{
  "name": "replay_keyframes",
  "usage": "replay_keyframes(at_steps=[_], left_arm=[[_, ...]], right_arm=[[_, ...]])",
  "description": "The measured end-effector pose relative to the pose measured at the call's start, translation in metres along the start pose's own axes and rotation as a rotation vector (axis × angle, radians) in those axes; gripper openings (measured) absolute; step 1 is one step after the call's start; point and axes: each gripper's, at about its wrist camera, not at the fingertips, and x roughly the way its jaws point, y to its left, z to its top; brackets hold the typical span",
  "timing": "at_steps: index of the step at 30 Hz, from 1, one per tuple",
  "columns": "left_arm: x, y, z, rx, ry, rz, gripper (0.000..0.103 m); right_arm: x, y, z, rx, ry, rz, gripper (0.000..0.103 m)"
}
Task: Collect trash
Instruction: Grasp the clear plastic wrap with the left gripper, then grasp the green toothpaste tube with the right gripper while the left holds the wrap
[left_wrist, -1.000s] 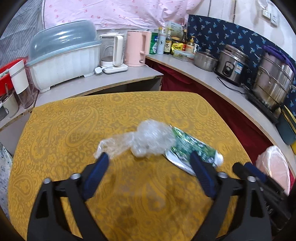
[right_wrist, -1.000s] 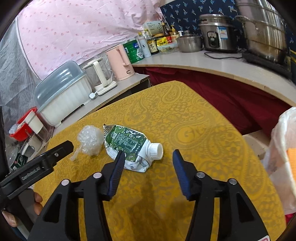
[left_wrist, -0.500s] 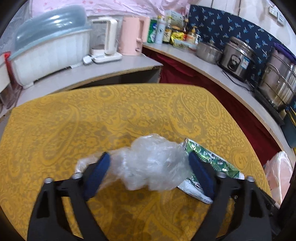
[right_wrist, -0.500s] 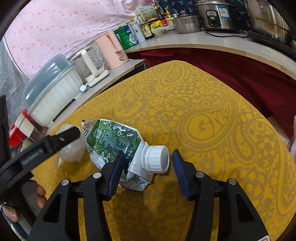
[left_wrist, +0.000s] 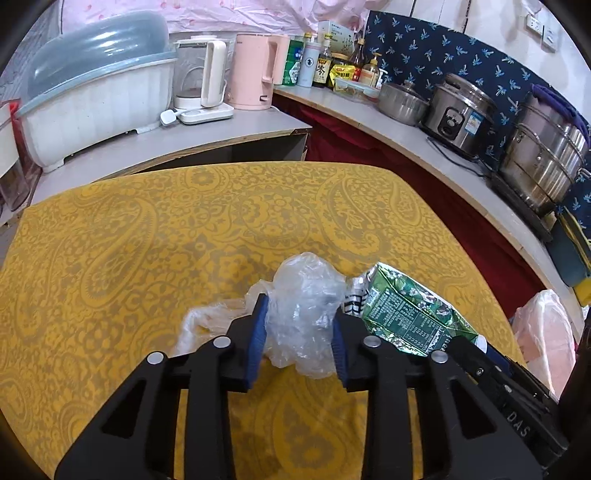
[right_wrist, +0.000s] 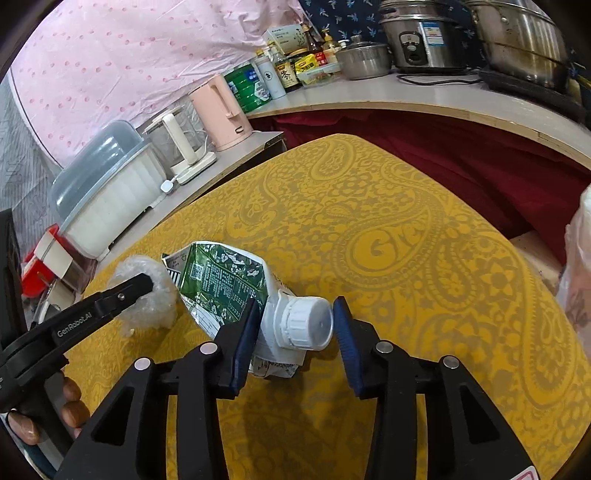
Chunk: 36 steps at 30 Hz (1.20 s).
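Observation:
A crumpled wad of clear plastic lies on the yellow paisley tablecloth. My left gripper is closing around the wad, and both blue pads press into it. Right beside the wad lies a flattened green-and-white carton with a white screw cap. My right gripper straddles the cap and its jaws are closing. The left pad touches the carton's neck, while a thin gap remains at the right pad. In the right wrist view the left gripper's finger rests on the wad.
A pink plastic bag hangs off the table's right edge. A counter behind holds a lidded dish rack, a pink kettle, bottles and steel pots. A person's hand grips the left tool.
Both grippers came forward and down onto the trash. The left jaws narrowed from wide open onto the plastic wad. The right jaws narrowed around the carton's cap.

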Motion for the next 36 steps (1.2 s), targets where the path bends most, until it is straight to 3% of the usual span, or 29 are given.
replay_keyframes(at_steps=[11,22,25,30,36], left_arm=[[-0.052,-0.034,-0.025,0.008,-0.015,-0.039,0.028],[-0.085,-0.091,-0.096,0.060,0.060,-0.112,0.028],[-0.090,-0.101,-0.118,0.067,0.100,-0.138,0.028],[-0.102,-0.121,-0.155,0.109,0.151,-0.163,0.028],[-0.113,-0.133,-0.174,0.147,0.153,-0.160,0.028]], right_arm=[[-0.066,-0.044,-0.011,0.061,-0.055,-0.040,0.039],[-0.147,-0.113,-0.081,0.150,-0.003,-0.086,0.039],[-0.164,-0.115,-0.102,0.132,0.022,-0.103,0.039],[-0.178,-0.112,-0.129,0.125,0.083,-0.057,0.041],[-0.187,-0.106,-0.147,0.101,0.111,-0.015,0.046]])
